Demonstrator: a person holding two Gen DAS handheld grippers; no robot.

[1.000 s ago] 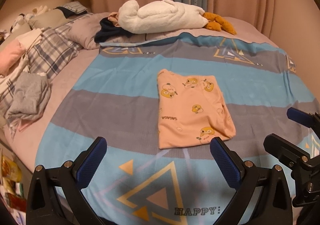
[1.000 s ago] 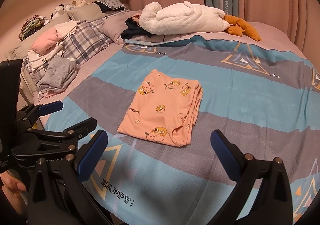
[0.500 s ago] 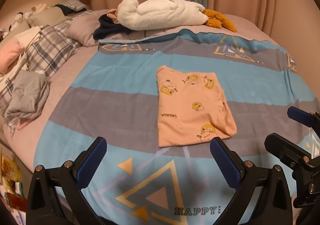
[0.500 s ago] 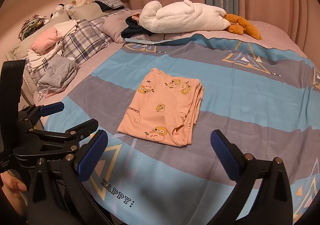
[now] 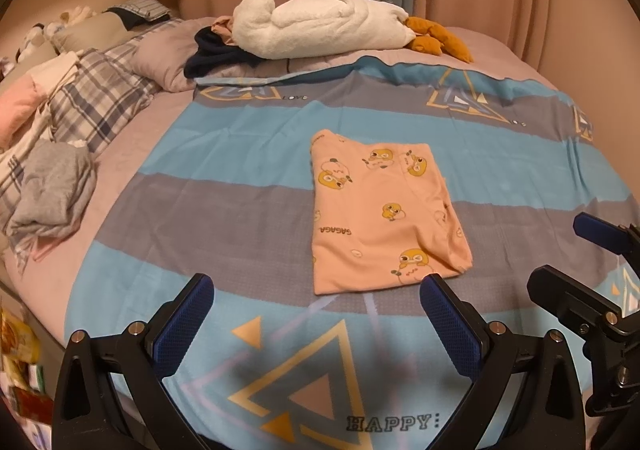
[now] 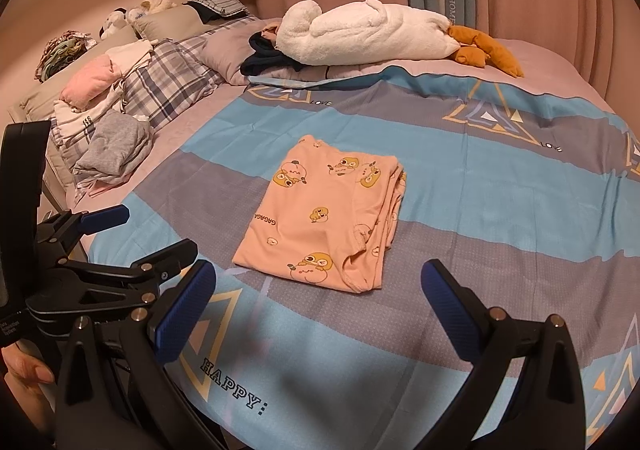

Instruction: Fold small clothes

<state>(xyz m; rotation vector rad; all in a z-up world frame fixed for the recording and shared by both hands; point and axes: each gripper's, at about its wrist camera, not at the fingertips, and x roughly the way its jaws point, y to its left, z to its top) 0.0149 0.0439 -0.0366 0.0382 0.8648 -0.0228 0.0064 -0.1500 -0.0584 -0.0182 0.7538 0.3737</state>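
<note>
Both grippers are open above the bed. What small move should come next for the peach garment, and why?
Probably lower the right gripper to the peach duck-print garment's near right corner. It lies folded lengthwise, layered edges on the right, and both grippers, including the left gripper, hang open, empty, short of it.

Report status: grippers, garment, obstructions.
Left gripper open, right gripper open, both empty. Peach garment folded flat on the striped blanket. Nothing in the way.

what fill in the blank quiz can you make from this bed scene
1. The peach garment lies ____ on the blanket.
2. Both grippers, left and right, are ____.
3. The cartoon prints on the garment are ____ in colour.
4. The word printed at the blanket's near edge is ____.

Missing: folded; open; yellow; HAPPY
</note>
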